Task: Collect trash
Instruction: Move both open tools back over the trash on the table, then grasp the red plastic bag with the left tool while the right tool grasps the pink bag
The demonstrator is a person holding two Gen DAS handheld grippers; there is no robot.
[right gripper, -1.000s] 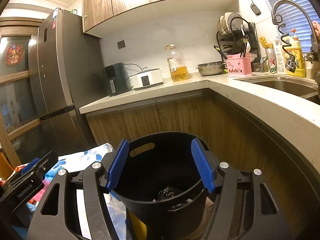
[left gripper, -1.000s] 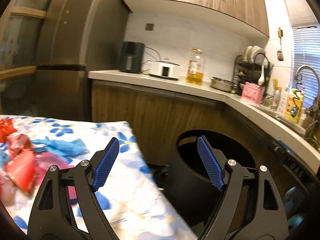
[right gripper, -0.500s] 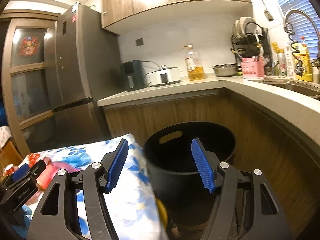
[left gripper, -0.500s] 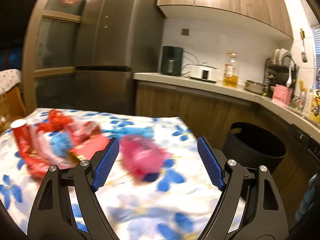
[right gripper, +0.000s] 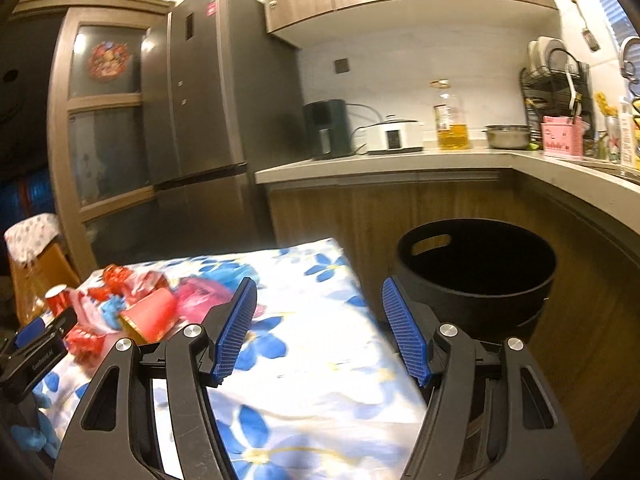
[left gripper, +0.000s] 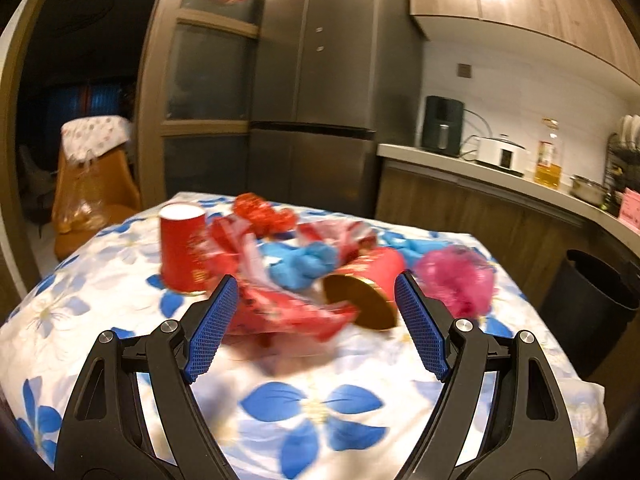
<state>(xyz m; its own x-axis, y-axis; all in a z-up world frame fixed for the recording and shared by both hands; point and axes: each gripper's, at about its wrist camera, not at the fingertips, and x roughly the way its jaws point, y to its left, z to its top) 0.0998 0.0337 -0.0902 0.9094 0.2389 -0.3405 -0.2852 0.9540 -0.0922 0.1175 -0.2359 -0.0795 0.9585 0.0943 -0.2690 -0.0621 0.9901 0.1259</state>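
Trash [left gripper: 288,276] lies heaped on the flowered bench [left gripper: 312,400]: an upright red cup [left gripper: 182,252], a tipped red cup [left gripper: 372,280] showing its gold base, red wrappers, blue scraps and a pink bag [left gripper: 456,280]. The left gripper [left gripper: 316,324] has swung away from the black bin [left gripper: 592,304], which it faced a second ago, and now points at the heap, jaws wide apart and holding nothing. The right gripper [right gripper: 316,332] has also turned off the bin [right gripper: 476,272] toward the bench edge, jaws partly open and empty, the bin now to its right
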